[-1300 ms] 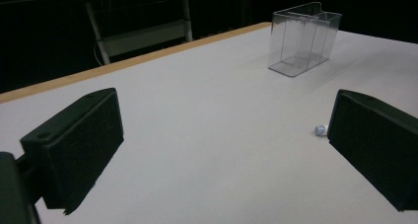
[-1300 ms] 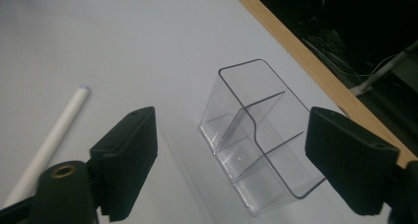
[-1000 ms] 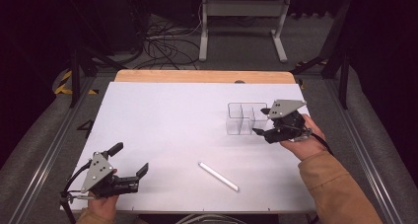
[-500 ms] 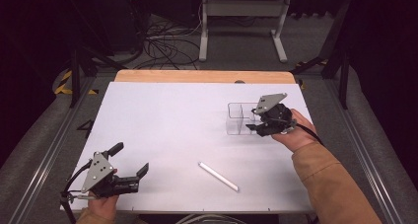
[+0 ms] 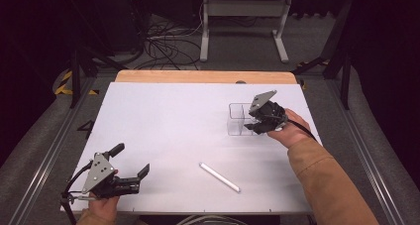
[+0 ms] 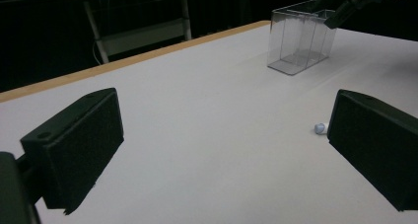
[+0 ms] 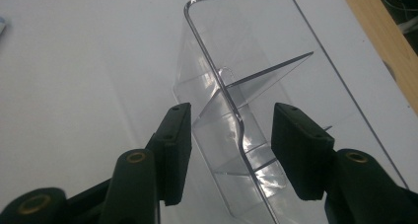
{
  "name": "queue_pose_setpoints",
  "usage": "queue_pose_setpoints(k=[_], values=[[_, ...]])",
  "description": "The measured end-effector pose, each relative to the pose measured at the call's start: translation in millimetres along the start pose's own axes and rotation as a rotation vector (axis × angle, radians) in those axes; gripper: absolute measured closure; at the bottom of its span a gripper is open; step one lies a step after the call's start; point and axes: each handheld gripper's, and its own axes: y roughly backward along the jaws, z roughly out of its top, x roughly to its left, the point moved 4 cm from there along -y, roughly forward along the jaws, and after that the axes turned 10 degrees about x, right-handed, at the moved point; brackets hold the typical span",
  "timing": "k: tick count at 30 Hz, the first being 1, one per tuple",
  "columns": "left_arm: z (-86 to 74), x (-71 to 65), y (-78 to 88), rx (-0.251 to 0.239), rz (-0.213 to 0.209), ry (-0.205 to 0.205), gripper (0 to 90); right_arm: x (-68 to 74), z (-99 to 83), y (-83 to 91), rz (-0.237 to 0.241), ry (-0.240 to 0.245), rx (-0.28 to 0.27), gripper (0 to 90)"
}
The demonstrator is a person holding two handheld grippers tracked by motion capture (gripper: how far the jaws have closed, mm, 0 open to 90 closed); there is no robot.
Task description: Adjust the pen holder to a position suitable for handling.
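Right now we are looking at a clear plastic box (image 5: pixel 238 119), rectangular, thin-walled and split inside by see-through dividers, standing upright on the right half of the white table (image 5: pixel 178 116). We are seeing the right gripper (image 7: pixel 231 135) reaching over its near end wall, the two black, flat-faced jaws standing apart, one on each side of that glossy wall and not pressing it. In the high view the right gripper (image 5: pixel 255 126) is sitting at the box's right end, held by a hand in a tan sleeve (image 5: pixel 327 180). Nearer the front edge, a slim white stick (image 5: pixel 219 177), round-ended and smooth, is lying diagonally on the matte surface, well apart from the box. We are holding the left gripper (image 5: pixel 132 165) low at the front left corner, its blocky black jaws spread wide over bare tabletop. A strip of light wood (image 5: pixel 203 77) is edging the table's far side.
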Motion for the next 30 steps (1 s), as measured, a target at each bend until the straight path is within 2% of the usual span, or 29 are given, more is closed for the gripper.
queue_pose_setpoints(k=[2, 5, 14, 17, 19, 20, 29, 30], values=[[-0.1, 0.0, -0.2, 0.001, 0.001, 0.002, 1.5, -0.1, 0.8, -4.0, 0.005, -0.007, 0.006, 51.1], [-0.1, 0.1, -0.7, 0.0, 0.0, 0.002, 1.4, 0.7, 1.6, -11.6, 0.015, 0.012, 0.031, 52.0], [0.0, 0.2, -0.7, 0.0, 0.001, -0.001, 1.5, 3.1, 3.1, -21.4, 0.023, 0.02, 0.065, 53.4], [-0.2, 0.2, -0.7, 0.0, 0.002, 0.001, 1.5, 3.4, 3.3, -22.7, 0.018, 0.027, 0.068, 57.0], [-0.2, 0.4, -0.8, 0.0, 0.002, 0.001, 1.4, 3.9, 4.0, -21.8, 0.011, 0.019, 0.065, 64.9], [-0.3, 0.4, -1.0, 0.001, 0.003, 0.002, 1.5, 3.5, 4.1, -21.0, 0.012, 0.032, 0.064, 67.6], [0.0, 0.2, -0.8, -0.001, 0.003, 0.006, 1.5, 4.8, 5.2, -16.3, 0.005, 0.073, 0.052, 72.7], [0.0, 0.3, -0.7, -0.002, 0.003, 0.007, 1.4, 5.7, 5.6, -14.0, 0.005, 0.089, 0.051, 76.5]])
